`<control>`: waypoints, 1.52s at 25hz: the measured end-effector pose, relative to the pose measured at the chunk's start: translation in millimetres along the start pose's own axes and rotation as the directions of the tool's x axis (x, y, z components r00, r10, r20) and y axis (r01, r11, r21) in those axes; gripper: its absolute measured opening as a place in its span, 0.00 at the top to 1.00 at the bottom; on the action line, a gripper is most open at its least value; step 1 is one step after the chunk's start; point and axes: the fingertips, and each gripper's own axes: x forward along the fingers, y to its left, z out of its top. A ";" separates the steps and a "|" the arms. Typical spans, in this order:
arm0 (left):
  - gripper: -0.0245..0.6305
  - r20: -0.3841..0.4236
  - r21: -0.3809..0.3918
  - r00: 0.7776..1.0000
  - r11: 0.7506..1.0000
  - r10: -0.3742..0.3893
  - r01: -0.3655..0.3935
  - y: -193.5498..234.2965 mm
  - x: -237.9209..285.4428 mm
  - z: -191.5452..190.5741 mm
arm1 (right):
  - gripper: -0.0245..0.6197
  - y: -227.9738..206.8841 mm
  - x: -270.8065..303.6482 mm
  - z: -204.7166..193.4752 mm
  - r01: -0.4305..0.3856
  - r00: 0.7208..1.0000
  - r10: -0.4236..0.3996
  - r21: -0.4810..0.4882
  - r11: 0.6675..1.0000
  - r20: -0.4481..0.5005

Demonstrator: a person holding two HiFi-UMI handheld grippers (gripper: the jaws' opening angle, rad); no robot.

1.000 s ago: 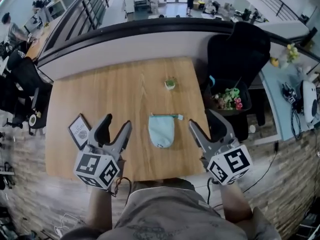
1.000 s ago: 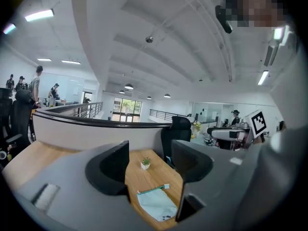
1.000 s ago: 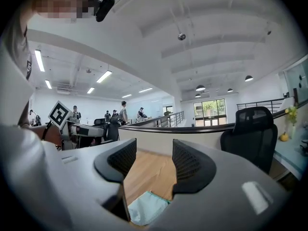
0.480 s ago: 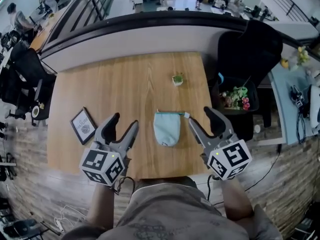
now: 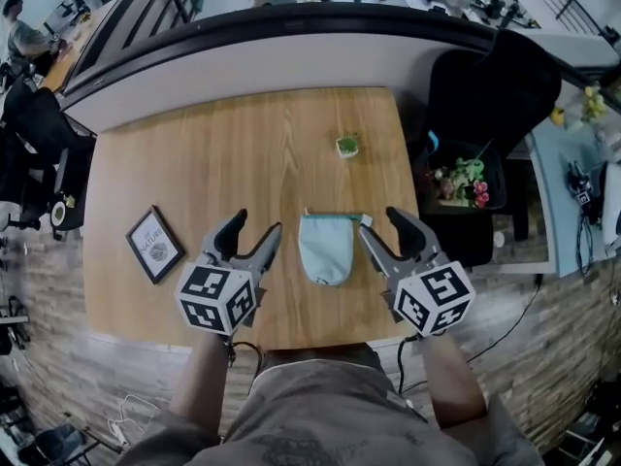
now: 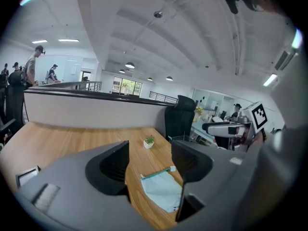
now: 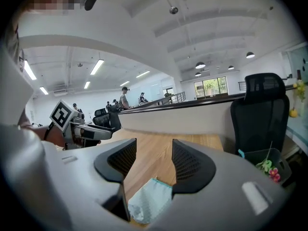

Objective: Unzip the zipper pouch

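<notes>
A pale blue zipper pouch (image 5: 326,249) lies flat near the front of the wooden table (image 5: 243,153), its teal zipper along the far edge with the pull at the right end (image 5: 365,219). My left gripper (image 5: 256,233) hovers open just left of the pouch. On the pouch's right side, my right gripper (image 5: 385,225) is open too. Neither touches it. The pouch (image 6: 162,189) shows between the left jaws in the left gripper view, and the pouch (image 7: 149,201) sits low between the right jaws in the right gripper view.
A small potted plant (image 5: 347,146) stands behind the pouch. A framed card (image 5: 154,244) lies at the table's left. A black office chair (image 5: 490,90) and a bin with flowers (image 5: 458,184) stand right of the table. A curved railing wall (image 5: 272,51) runs behind.
Both grippers have moved forward and inward, closer to the pouch's sides. The pouch itself has not shifted on the table. Both stay open.
</notes>
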 end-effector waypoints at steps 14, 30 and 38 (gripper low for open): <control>0.54 -0.259 -0.266 0.953 0.960 -0.157 0.086 18.5 120.7 -128.6 | 0.62 -22.2 64.6 -58.0 -0.009 0.992 0.024 0.114 0.993 -0.126; 0.60 -0.496 -0.200 0.862 0.980 -0.106 0.005 20.7 176.0 -228.6 | 0.62 -34.0 81.0 -109.3 0.015 0.978 0.021 0.170 0.985 -0.209; 0.80 -0.509 -0.132 0.858 0.991 -0.070 0.003 29.0 177.0 -231.2 | 0.62 -37.0 76.9 -113.8 0.024 0.978 0.014 0.176 0.984 -0.209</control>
